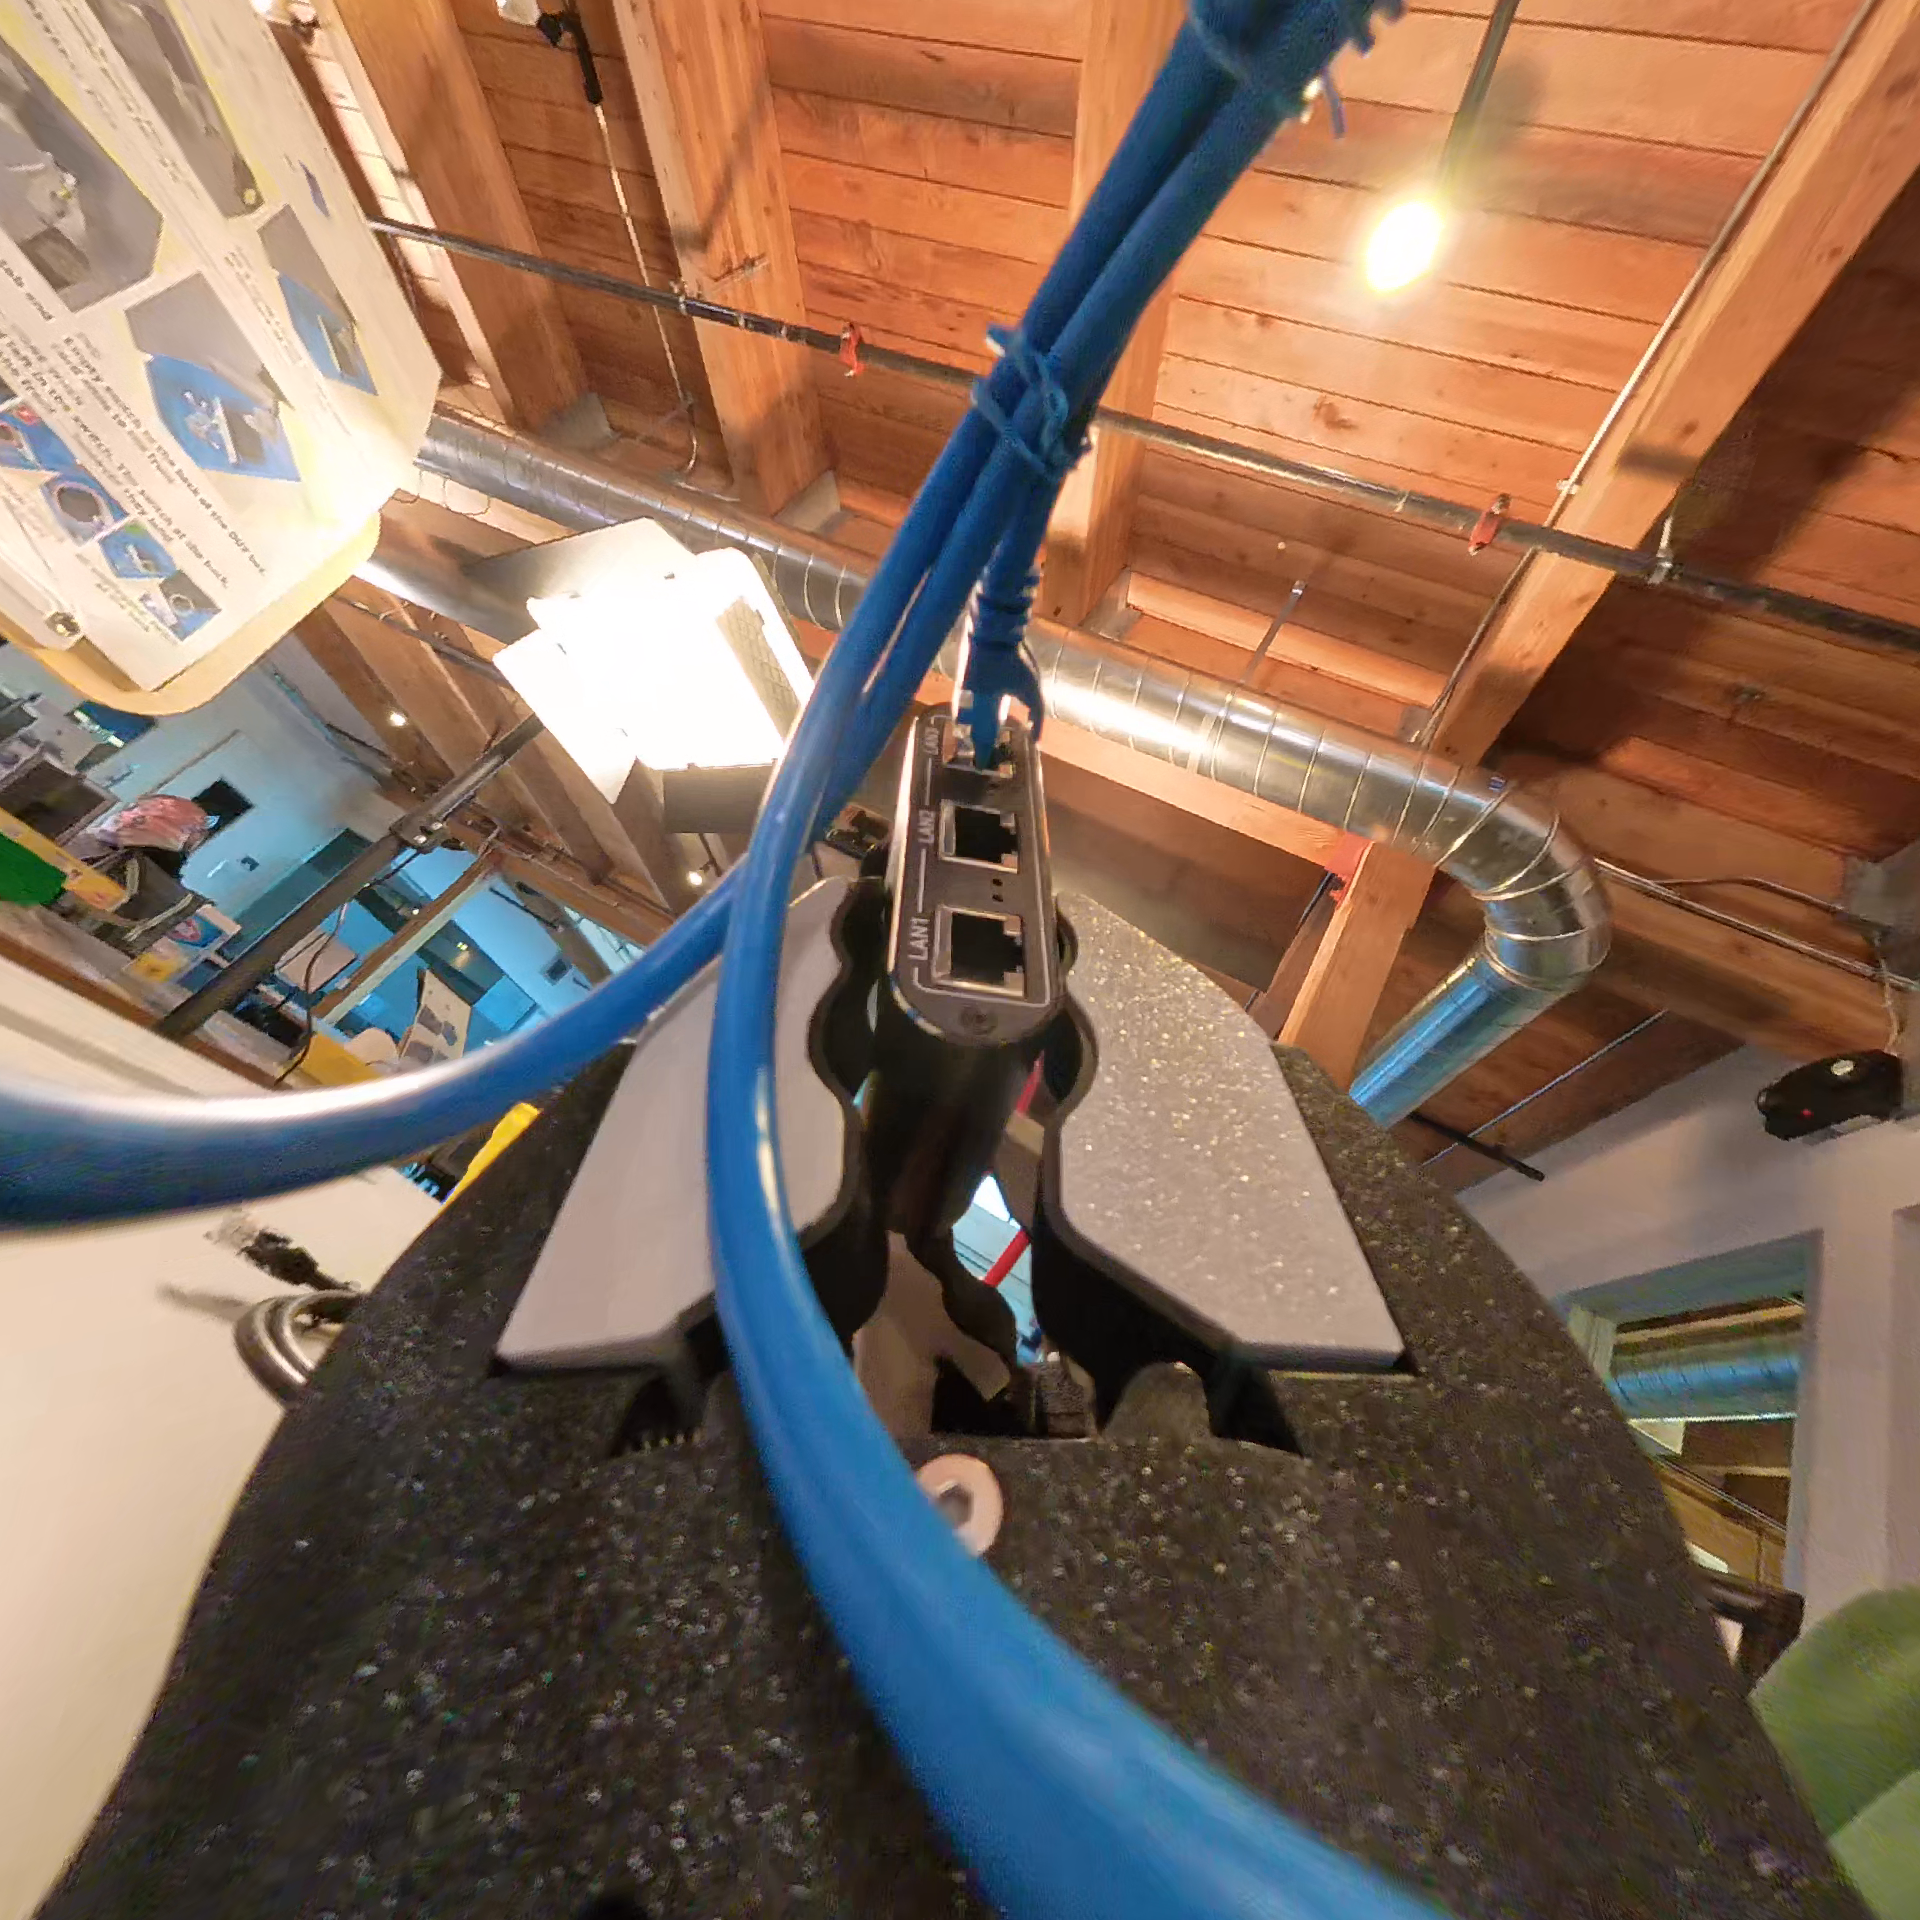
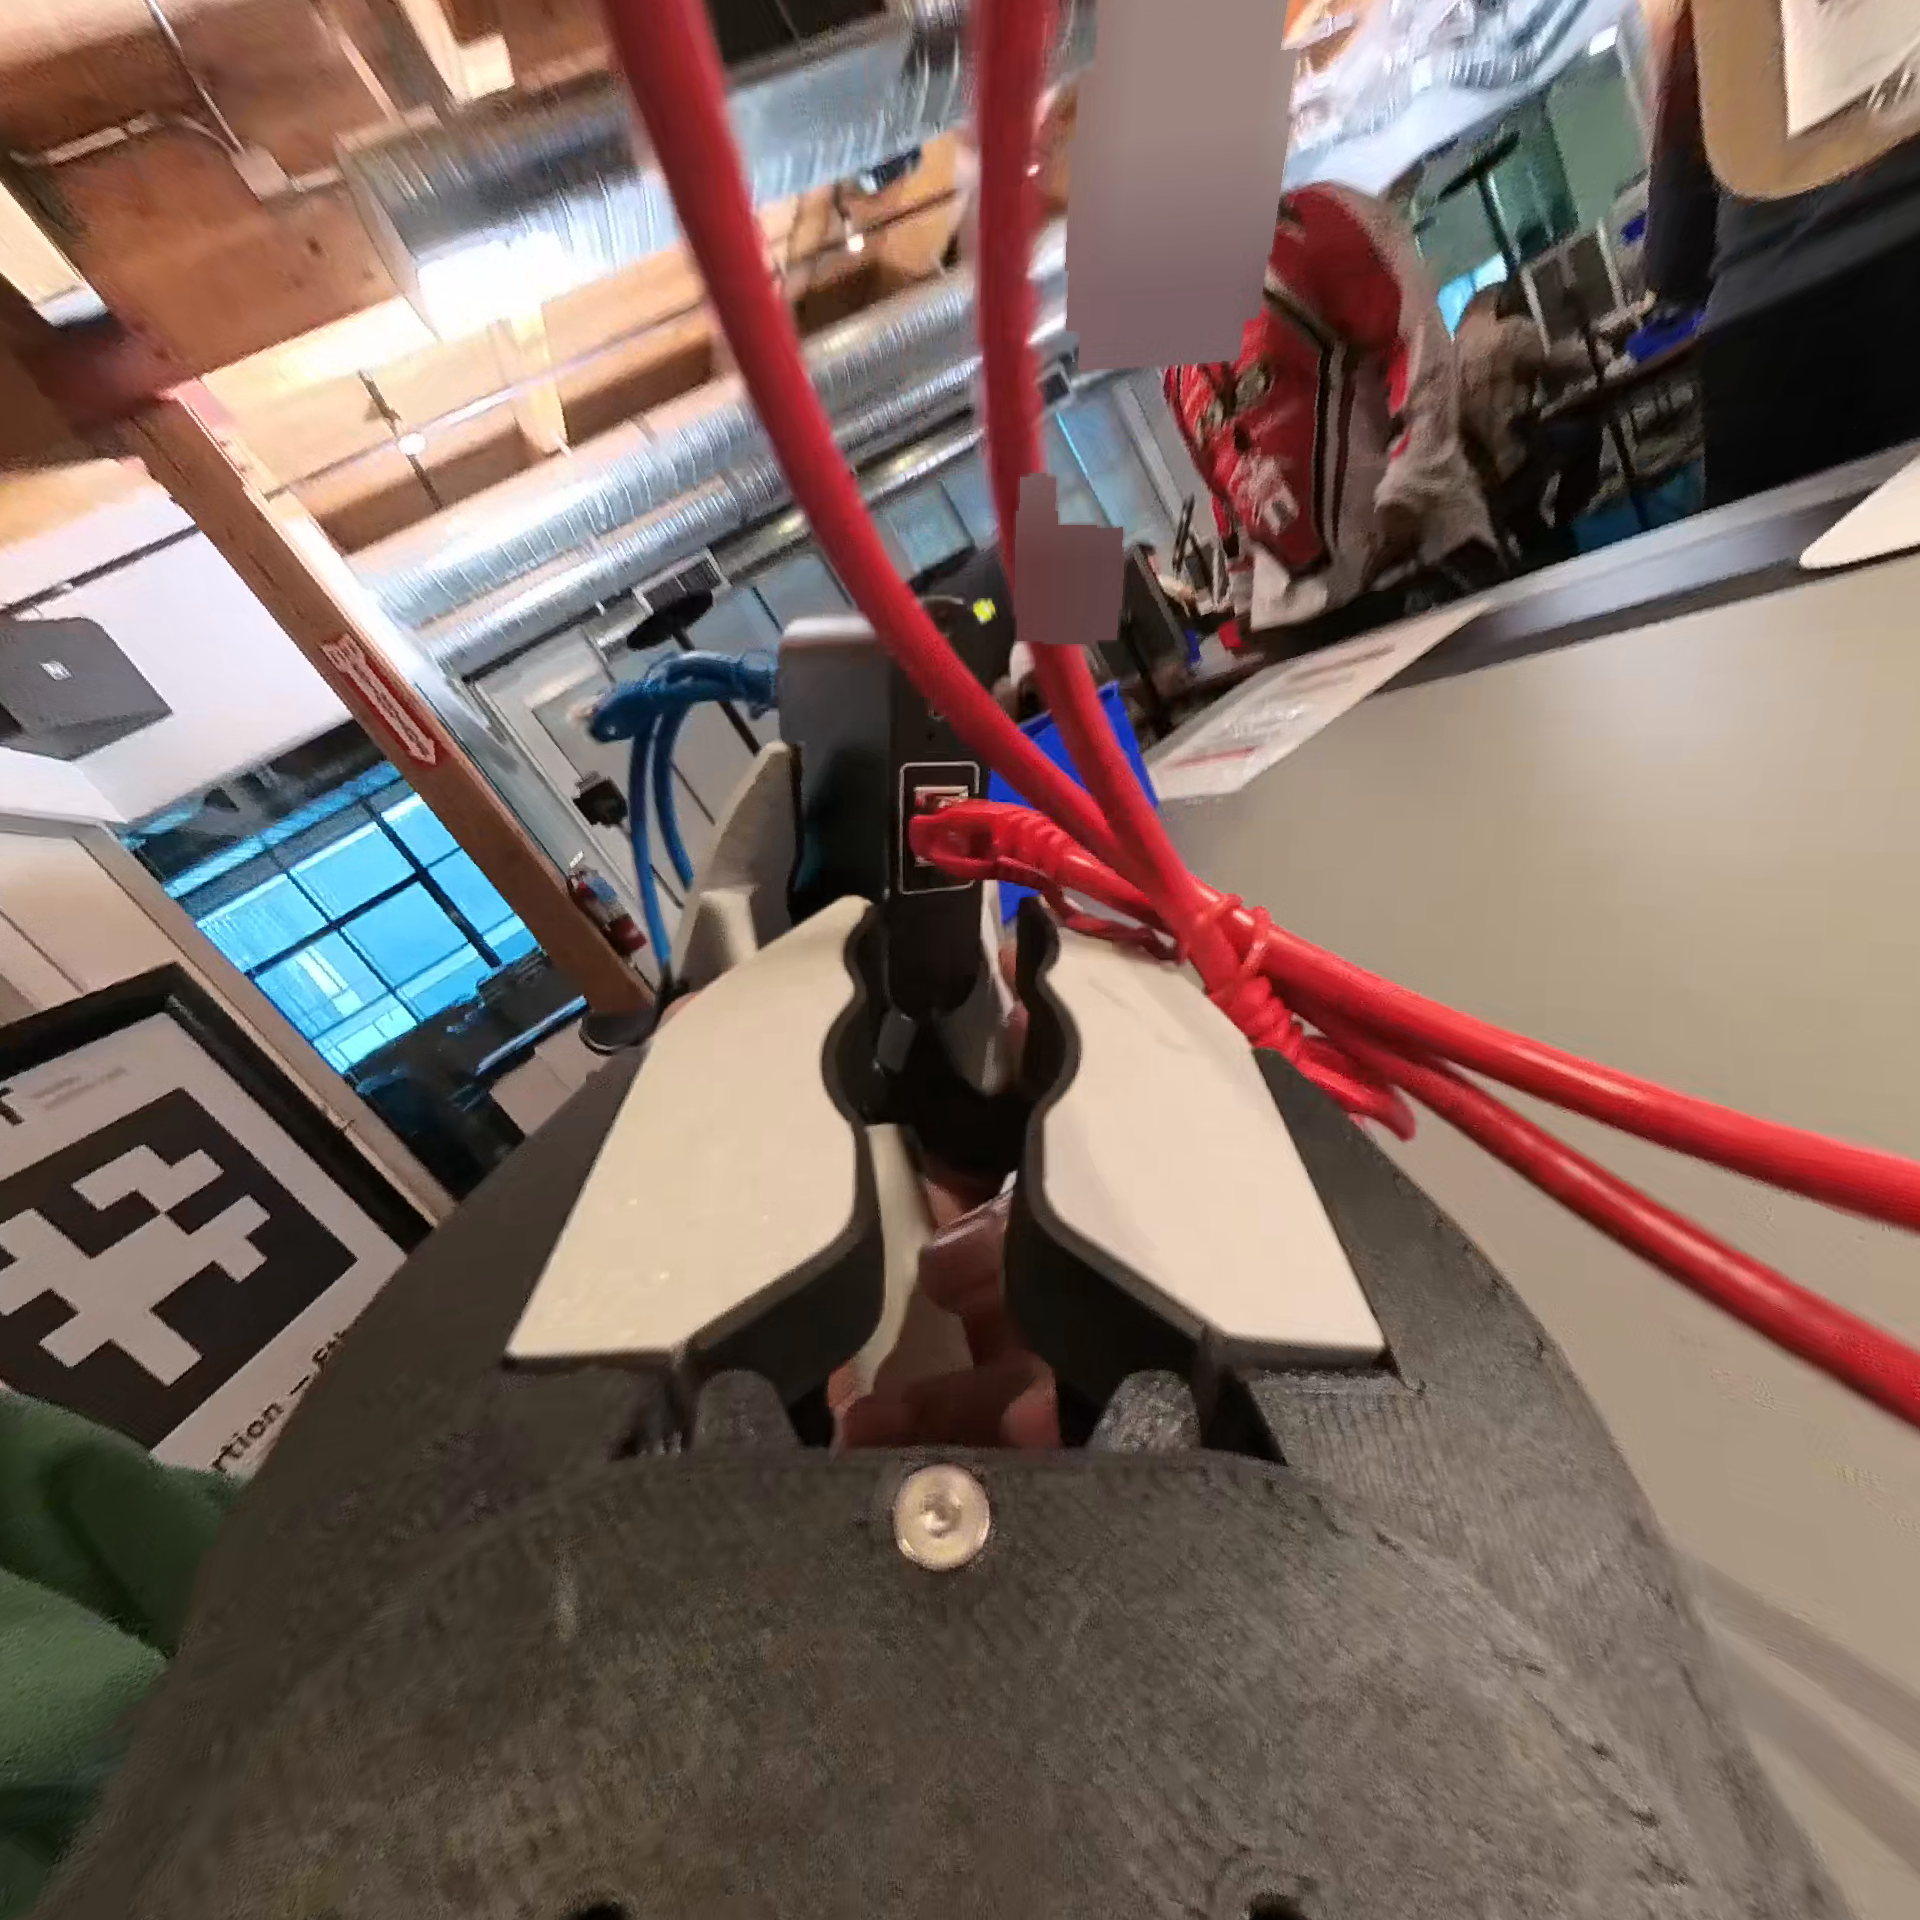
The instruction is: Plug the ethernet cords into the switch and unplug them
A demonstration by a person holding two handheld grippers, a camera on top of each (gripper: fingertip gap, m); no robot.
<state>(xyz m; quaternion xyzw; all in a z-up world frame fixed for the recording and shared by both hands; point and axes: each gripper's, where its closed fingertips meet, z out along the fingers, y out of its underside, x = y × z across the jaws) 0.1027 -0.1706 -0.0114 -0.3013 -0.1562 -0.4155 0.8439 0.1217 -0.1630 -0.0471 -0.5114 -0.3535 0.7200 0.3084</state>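
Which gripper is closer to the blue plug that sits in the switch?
Left. The left gripper clamps the switch just below the blue plug; the right gripper is at the switch's opposite face.

black switch (image 1: 971,883) upright | blue cord (image 1: 997,665) in far port | red cord (image 2: 997,836) prob plugged opp. side

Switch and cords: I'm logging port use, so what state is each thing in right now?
Switch: clamped between the left gripper's fingers, port face toward the camera.
Blue cord: plugged into the far port.
Middle port: empty.
Near port: empty.
Red cord: plug at a port on the switch's other end; full seating unclear.
Left gripper: shut on the switch.
Right gripper: shut on the switch.
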